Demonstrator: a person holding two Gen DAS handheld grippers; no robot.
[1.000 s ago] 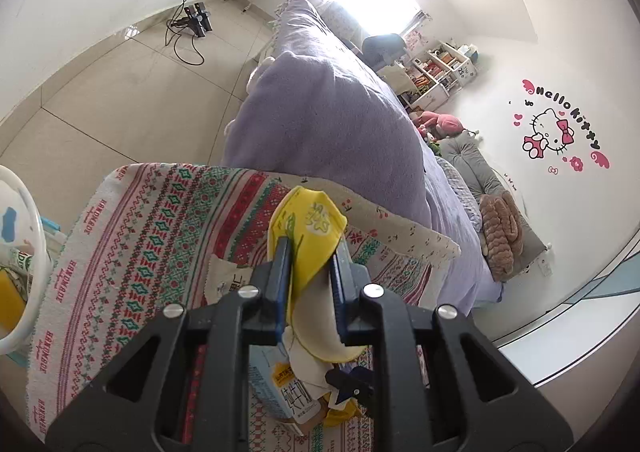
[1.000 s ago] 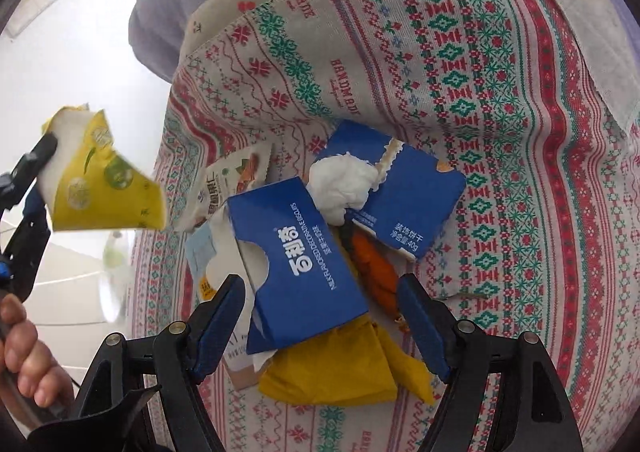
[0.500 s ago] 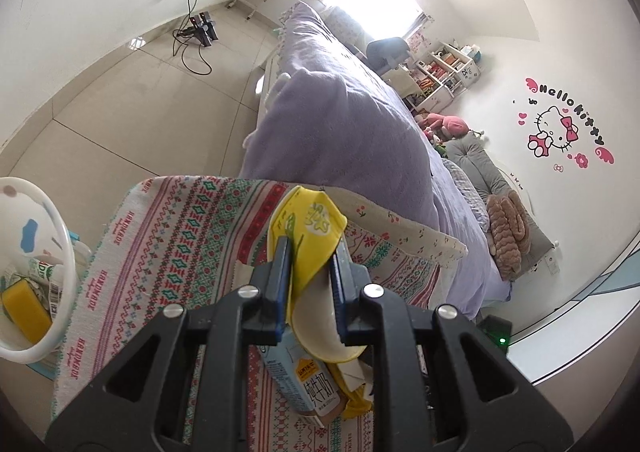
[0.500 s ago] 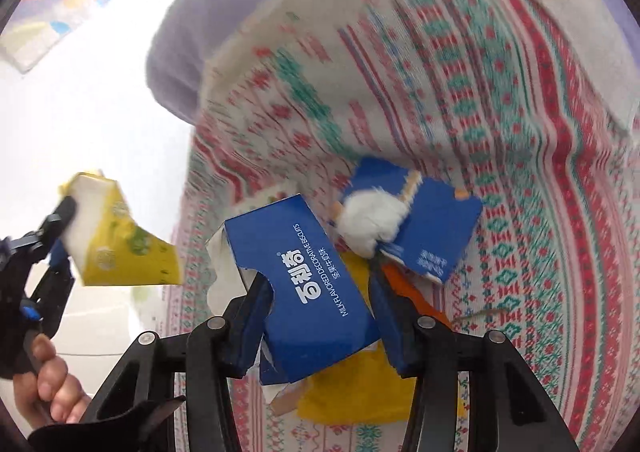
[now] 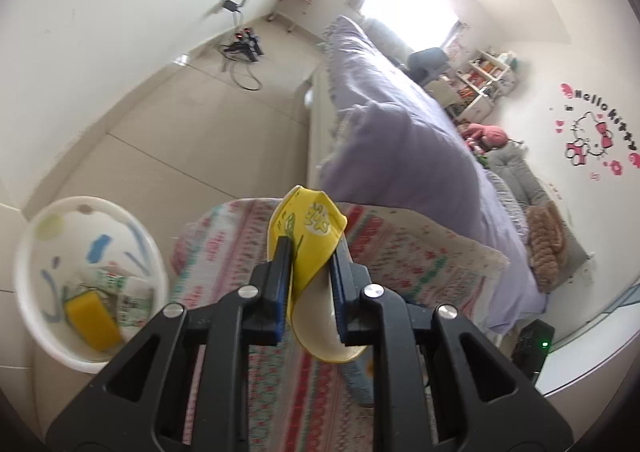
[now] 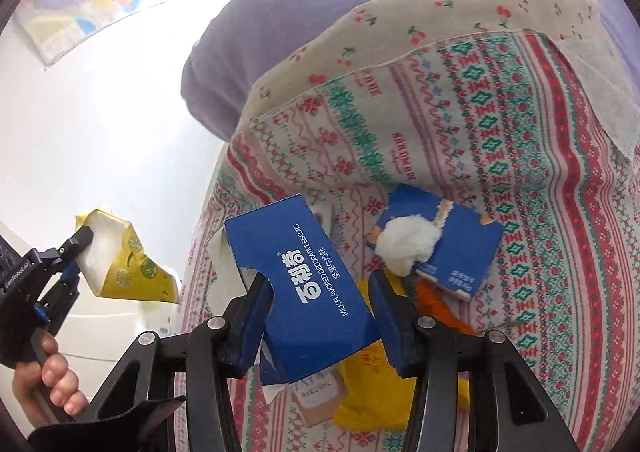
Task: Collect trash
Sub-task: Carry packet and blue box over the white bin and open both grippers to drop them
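The left gripper has its jaws clamped on a yellow wrapper; the white bin sits at lower left of its view, near, down on the tiled floor. The right gripper has its jaws closed on a blue biscuit box, long axis running up-left, above remaining litter on the patterned table beside a lilac bed.

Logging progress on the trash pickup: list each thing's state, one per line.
left gripper: shut on yellow wrapper, held in the air.
right gripper: shut on blue biscuit box, lifted.
white bin: open, trash inside.
second blue box: flat on cloth.
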